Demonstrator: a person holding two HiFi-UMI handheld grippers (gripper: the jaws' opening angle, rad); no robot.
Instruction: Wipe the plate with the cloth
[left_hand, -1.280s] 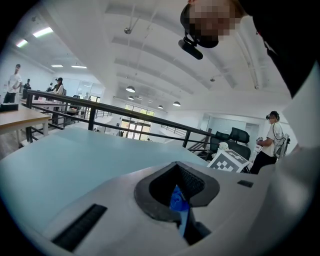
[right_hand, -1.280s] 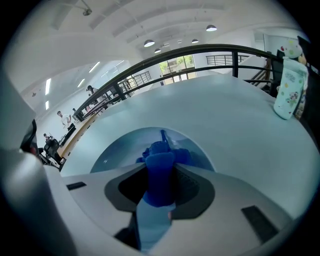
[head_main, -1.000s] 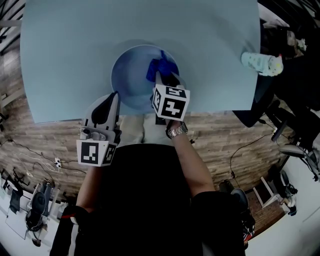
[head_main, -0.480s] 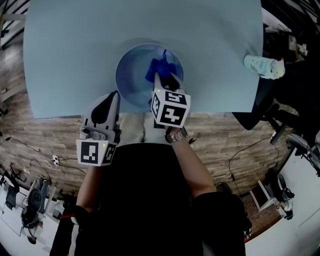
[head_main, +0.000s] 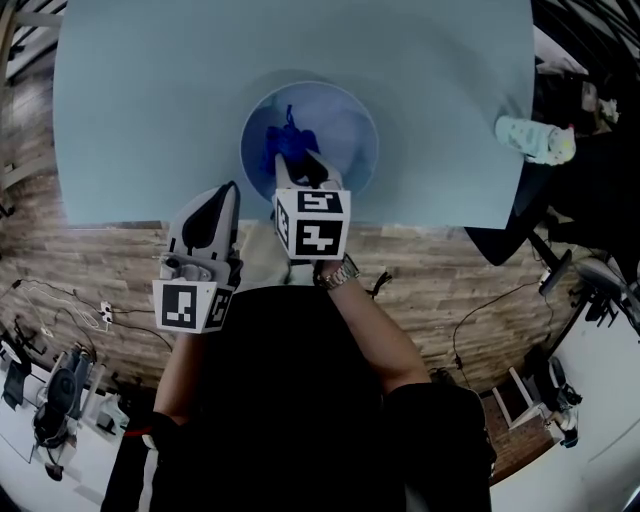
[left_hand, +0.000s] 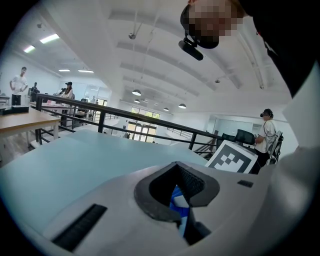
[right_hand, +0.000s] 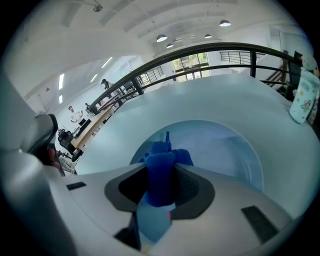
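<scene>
Right tool (head_main: 298, 165): is clamping the blue cloth (head_main: 284, 140) and pressing it onto the plate (head_main: 352, 125), upper centre of the frame.
Change: the cloth is now sitting left of the plate's middle, having swept over from its right side.
Meaning: wiping is progressing; the right part probably is done.
Left tool (head_main: 224, 196): is idling with jaws together and empty, by the tabletop's (head_main: 140, 100) near edge.
</scene>
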